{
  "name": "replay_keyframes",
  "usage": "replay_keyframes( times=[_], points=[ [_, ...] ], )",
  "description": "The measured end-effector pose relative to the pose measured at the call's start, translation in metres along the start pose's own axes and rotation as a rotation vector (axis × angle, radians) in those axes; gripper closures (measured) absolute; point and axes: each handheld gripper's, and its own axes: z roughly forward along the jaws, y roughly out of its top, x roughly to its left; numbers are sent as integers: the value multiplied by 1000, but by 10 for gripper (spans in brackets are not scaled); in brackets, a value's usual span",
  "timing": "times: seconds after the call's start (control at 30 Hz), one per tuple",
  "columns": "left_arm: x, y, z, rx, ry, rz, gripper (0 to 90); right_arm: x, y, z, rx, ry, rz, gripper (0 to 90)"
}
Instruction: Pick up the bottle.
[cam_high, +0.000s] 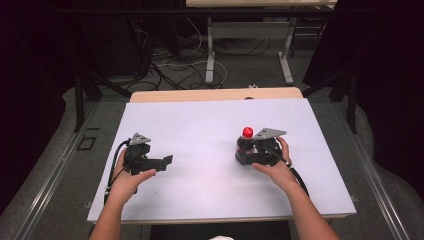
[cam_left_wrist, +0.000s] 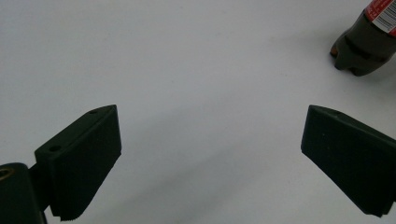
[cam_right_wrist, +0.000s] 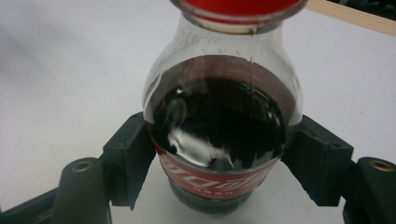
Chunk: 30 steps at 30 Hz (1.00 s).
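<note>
On white table (cam_high: 200, 125): one cola bottle (cam_right_wrist: 219, 135), two tools, right (cam_right_wrist: 219, 163), left (cam_left_wrist: 210, 158).

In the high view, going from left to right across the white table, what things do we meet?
Left hand → left gripper, fingers apart over bare table → open stretch of the white table → cola bottle with red cap, gripped by the right gripper → right hand.

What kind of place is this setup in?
Probably a lab or recording workspace: a white-topped table, loose cables on the floor behind it, dark curtains around it, and another metal-legged desk beyond.
</note>
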Motion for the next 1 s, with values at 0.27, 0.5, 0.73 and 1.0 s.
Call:
replay_keyframes(
  times=[0.27,0.5,0.73,1.0],
  points=[
    [0,0,-1,-2,-1,-14,53,0,0,0,-5,-3,-2,288],
    [1,1,-1,-7,-2,-6,53,1,1,2,-14,-4,5,287],
    [2,0,-1,-4,-2,-5,53,1,1,1,-8,-5,-5,300],
    [2,0,-1,-3,-1,-1,53,3,1,0,-4,-9,-26,308]
  ],
)
